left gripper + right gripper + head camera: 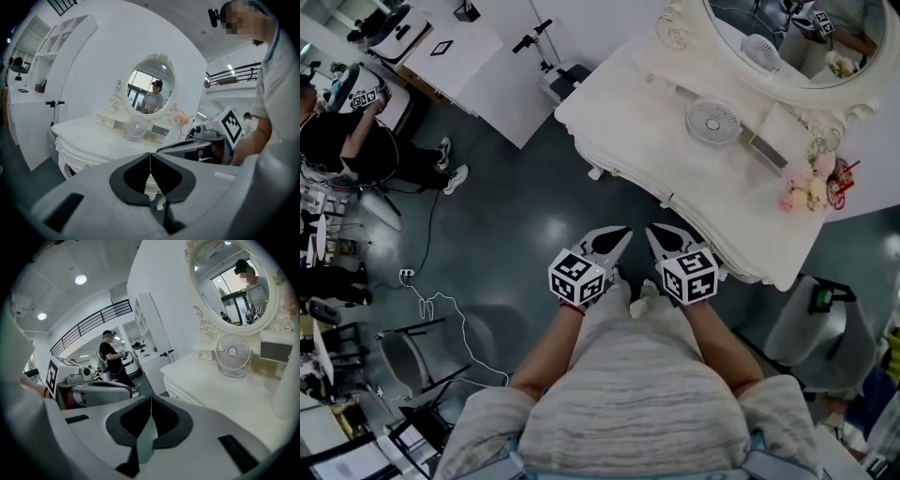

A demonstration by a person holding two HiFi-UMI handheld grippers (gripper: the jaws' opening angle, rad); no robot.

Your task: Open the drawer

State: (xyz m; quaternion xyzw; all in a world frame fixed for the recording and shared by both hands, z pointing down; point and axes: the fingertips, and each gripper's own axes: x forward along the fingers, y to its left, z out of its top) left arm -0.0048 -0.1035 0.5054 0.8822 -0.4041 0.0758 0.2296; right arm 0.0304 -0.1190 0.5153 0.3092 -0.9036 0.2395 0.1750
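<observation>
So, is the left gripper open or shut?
Shut. The left gripper has its jaws together along one thin line, with nothing between them.

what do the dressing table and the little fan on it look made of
Dressing table: probably painted wood or moulded board, cream-white with a soft sheen and carved, scalloped edges. Fan: likely white plastic, with a thin-ribbed round grille.

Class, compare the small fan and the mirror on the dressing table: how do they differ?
The fan is small; the mirror is far larger. The fan has a slatted round grille; the mirror has an oval glass in an ornate carved frame. Both are white and stand upright on the dressing table.
</observation>
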